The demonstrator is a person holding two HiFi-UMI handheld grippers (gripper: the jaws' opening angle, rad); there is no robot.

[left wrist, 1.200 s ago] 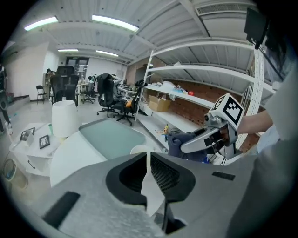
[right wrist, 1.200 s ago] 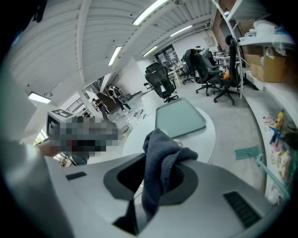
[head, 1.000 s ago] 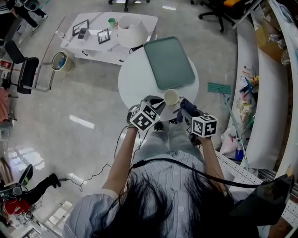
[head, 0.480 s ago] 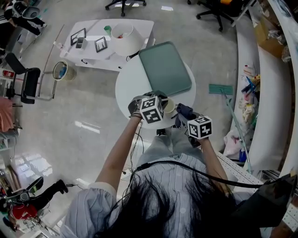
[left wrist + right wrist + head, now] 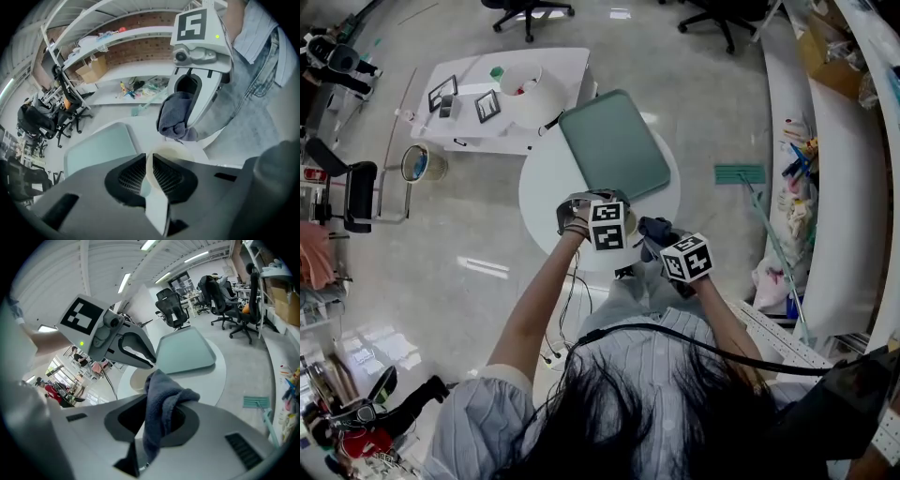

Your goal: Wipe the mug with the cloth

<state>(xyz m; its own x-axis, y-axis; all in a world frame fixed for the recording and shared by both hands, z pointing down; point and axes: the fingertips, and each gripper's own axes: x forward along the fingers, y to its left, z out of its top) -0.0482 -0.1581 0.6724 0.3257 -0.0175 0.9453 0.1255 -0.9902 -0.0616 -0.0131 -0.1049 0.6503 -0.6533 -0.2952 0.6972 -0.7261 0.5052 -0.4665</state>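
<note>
The left tongs [image 5: 148, 158] are clenched on the wall of the cream mug [image 5: 180, 151], low in the middle of the left gripper view, at the near edge of the round white counter [image 5: 205, 378]. The right tongs [image 5: 159, 413] pinch the dark blue cloth [image 5: 164, 397]. Its bunched free end hangs just beside the mug's rim; whether they touch I cannot tell. The wipe looks about to begin. To do it well, hold the mug firm and steady, press the cloth's loose fold against rim and wall, and sweep round rather than dab, without levering the mug out of its grip.
</note>
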